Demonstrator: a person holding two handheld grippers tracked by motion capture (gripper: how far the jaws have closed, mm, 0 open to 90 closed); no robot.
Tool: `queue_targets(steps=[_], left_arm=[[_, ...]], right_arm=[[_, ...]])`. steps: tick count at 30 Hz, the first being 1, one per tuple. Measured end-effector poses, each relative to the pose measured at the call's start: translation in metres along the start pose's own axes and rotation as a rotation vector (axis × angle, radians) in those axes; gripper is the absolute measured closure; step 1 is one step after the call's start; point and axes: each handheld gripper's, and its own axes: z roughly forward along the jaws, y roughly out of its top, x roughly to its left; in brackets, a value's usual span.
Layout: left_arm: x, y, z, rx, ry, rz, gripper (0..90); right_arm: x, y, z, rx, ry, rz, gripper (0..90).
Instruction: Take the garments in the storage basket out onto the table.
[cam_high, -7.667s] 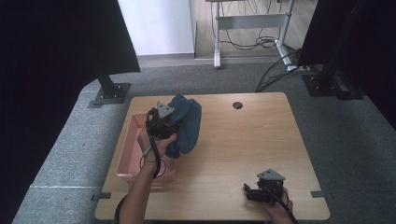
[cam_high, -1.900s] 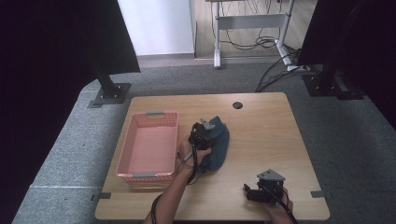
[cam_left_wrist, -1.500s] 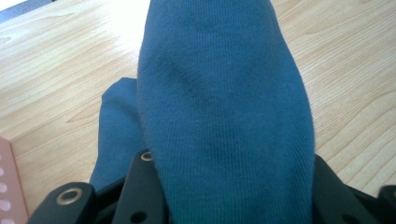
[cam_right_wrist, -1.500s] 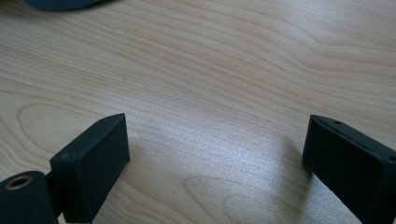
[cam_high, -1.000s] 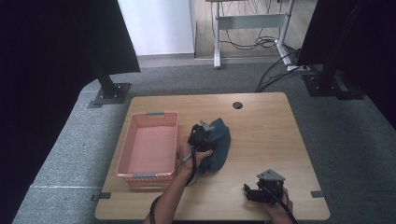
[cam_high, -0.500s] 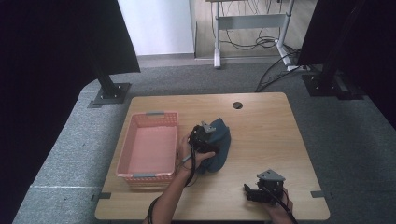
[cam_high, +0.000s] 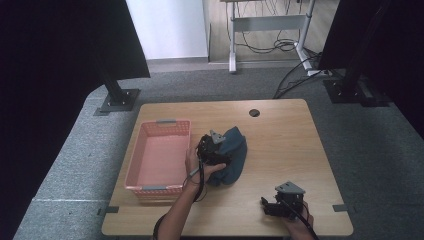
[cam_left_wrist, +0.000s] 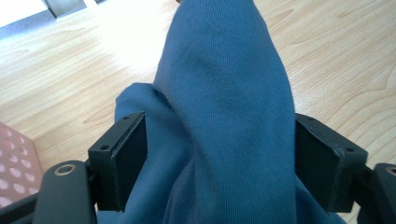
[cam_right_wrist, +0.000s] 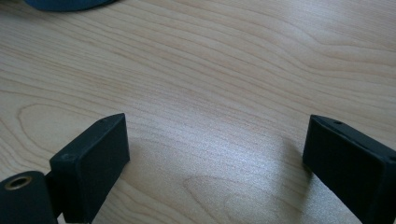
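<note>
High view: wooden counter on grey carpet, black stands at both back corners, cables and a desk frame behind. Pink basket sits on the counter's left half. Blue cloth lies bunched just right of the basket, mid-counter. Left hand-held gripper is on the cloth's left edge. Right hand-held gripper rests near the front right edge, well apart from the cloth.

Left gripper view: cloth runs between the jaws, which have just been opening and now stand wide apart; pads flank the fabric, not pinching it. Basket corner at lower left.

Right gripper view: jaws wide apart over bare wood, nothing between them. Cloth edge at top left.
</note>
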Motion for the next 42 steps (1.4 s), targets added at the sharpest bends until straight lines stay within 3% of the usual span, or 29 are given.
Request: queue_targets(steps=[10, 27, 42], left_arm=[[0.005, -0.006, -0.018, -0.036, 0.011, -0.008, 23.1], [0.015, -0.024, -0.048, -0.088, -0.004, -0.024, 22.7], [0.037, -0.05, -0.076, -0.109, 0.001, -0.07, 22.7]], right_arm=[[0.0, 0.0, 0.0, 0.0, 0.0, 0.0, 6.9], [0.0, 0.0, 0.0, -0.003, -0.002, -0.005, 6.7], [0.0, 0.0, 0.0, -0.001, -0.001, -0.004, 6.7]])
